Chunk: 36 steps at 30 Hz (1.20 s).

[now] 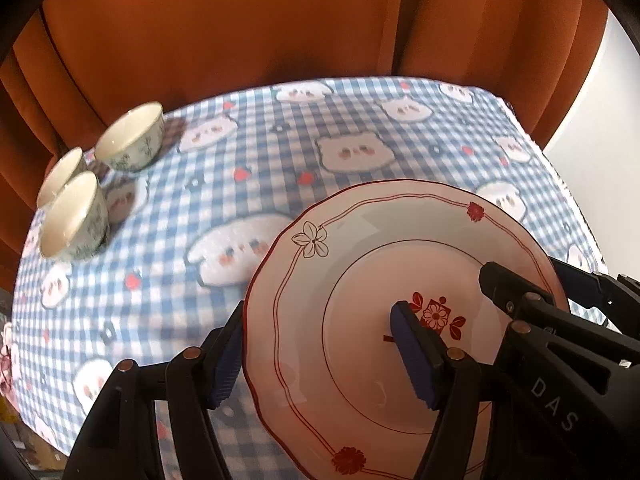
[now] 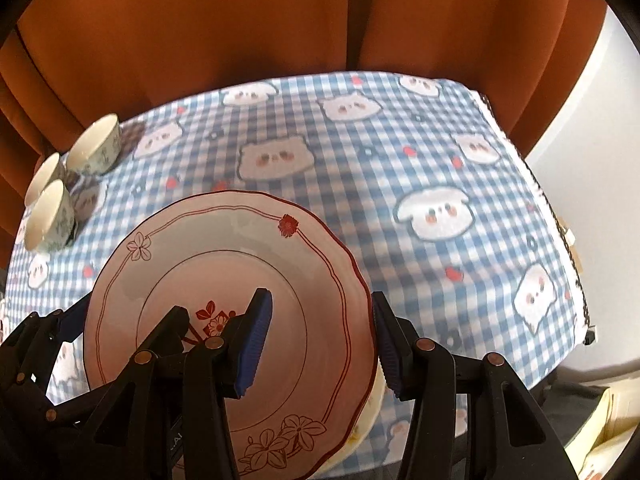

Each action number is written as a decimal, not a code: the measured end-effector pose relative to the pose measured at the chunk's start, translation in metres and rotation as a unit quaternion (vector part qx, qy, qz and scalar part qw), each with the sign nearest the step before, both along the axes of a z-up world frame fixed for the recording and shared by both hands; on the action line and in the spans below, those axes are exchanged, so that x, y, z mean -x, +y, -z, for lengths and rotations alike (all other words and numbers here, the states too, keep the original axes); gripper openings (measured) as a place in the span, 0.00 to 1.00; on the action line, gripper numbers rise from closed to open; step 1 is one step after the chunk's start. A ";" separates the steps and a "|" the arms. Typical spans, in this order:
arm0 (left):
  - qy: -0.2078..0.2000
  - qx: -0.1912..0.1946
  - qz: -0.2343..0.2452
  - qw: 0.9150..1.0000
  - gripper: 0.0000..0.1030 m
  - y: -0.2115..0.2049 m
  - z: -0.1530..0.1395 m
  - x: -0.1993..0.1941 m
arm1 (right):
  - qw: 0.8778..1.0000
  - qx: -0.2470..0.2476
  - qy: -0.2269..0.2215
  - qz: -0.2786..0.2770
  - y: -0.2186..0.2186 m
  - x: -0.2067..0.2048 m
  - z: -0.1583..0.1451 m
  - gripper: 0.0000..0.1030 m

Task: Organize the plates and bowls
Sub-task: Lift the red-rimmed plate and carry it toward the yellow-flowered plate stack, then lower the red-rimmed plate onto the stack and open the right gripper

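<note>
A pink plate (image 1: 360,264) (image 2: 224,248) with red line trim and flowers hangs above the table, carried between both grippers. My left gripper (image 1: 320,340) is shut on its left rim, one blue pad on the plate's face and the other under the edge. My right gripper (image 2: 320,308) clamps the right rim the same way. Under the plate shows the cream edge of a second dish (image 2: 374,408). Each gripper shows in the other's view: the right one (image 1: 532,280), the left one (image 2: 60,320). Three small white bowls (image 1: 130,142) (image 2: 94,148) stand grouped at the table's far left.
A blue checked tablecloth (image 1: 280,152) (image 2: 400,160) with cartoon animal faces covers the table. An orange curtain (image 1: 240,20) hangs close behind its far edge. The table's right edge (image 2: 560,232) drops off beside a white wall.
</note>
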<state>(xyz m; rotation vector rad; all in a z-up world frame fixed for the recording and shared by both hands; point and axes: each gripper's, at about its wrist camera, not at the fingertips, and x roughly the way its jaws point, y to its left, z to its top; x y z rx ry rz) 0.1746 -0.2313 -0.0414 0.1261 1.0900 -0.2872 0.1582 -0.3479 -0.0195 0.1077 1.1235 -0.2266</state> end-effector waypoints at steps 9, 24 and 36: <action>0.040 -0.005 -0.021 0.999 0.69 -0.015 0.028 0.013 | 0.999 -0.013 0.033 -0.020 -0.020 0.014 0.031 0.52; 0.047 -0.028 -0.056 0.997 0.70 -0.026 0.042 0.016 | 0.997 -0.038 0.049 -0.054 -0.034 0.006 0.052 0.52; 0.046 -0.026 -0.082 0.995 0.71 -0.028 0.041 0.016 | 0.996 -0.069 0.037 -0.048 -0.059 0.021 0.047 0.33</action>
